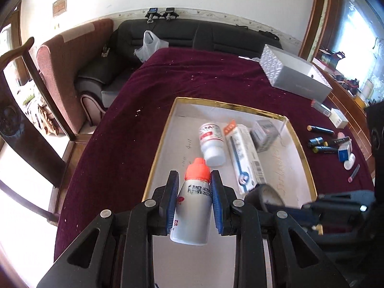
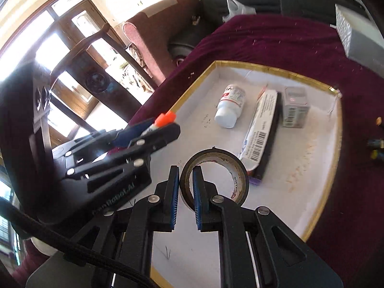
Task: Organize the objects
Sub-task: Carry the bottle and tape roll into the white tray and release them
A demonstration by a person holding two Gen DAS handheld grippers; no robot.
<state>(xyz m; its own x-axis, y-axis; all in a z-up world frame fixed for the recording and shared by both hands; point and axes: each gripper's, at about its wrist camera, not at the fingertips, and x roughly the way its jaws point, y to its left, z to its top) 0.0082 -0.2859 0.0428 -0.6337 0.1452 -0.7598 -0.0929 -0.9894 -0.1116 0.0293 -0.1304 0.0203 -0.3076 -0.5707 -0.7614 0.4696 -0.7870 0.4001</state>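
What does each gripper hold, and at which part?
The left gripper holds the small orange-capped bottle by its body, below the cap. The right gripper pinches the black tape roll through its wall.

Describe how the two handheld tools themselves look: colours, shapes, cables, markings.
The left tool and the right tool are alike: black plastic linkage arms with silver rivets and triangular cut-outs, ending in two flat fingers with blue ribbed pads. The left body shows blurred embossed lettering, and a black braided cable trails from it.

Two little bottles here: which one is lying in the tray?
The white-capped bottle, lying on its side in the tray. The orange-capped bottle is held by the left hand-held gripper.
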